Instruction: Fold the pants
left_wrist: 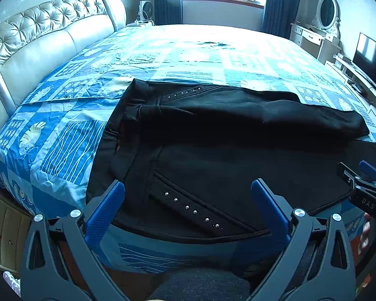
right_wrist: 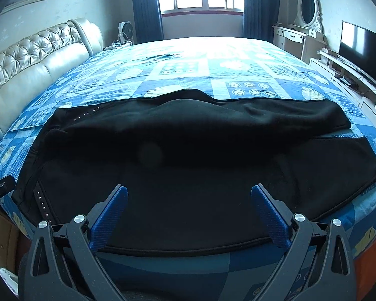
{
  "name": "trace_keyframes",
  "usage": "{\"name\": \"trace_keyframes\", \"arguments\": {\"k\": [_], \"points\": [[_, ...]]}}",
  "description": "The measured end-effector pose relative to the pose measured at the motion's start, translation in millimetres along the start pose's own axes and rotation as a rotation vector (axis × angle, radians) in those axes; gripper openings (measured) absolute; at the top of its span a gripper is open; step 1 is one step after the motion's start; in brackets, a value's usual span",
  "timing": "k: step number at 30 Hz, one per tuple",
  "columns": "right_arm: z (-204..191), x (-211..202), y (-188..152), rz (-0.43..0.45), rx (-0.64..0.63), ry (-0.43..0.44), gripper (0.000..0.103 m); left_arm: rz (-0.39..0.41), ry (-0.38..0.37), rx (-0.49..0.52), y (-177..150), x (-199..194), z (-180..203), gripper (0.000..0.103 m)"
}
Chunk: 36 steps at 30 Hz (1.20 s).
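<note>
Left wrist view showed the left tool spread wide and empty, like the right tool; black pants lay ahead on the bed. Grabbing one layer only could spoil the fold.

left claw: fingers spread wide, holding nothing | right claw: fingers spread wide, holding nothing

Grey tongs, ribbed blue pads
</note>
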State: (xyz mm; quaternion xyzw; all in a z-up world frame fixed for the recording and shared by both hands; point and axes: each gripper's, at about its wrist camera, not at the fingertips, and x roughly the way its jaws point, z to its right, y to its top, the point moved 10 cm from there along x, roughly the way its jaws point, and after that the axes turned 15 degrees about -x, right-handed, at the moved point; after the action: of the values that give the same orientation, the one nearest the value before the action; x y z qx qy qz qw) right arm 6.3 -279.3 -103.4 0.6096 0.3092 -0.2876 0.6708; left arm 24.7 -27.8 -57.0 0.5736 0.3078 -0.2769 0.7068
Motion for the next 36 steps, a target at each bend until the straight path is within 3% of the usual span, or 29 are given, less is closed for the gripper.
{"name": "trace_keyframes", "arguments": {"k": [36], "points": [[-9.9, 6.2, -4.6, -0.007, -0.004, 0.016, 0.098, -0.005, -0.011, 0.027, -8.5, 3.8, 6.5, 0.101]]}}
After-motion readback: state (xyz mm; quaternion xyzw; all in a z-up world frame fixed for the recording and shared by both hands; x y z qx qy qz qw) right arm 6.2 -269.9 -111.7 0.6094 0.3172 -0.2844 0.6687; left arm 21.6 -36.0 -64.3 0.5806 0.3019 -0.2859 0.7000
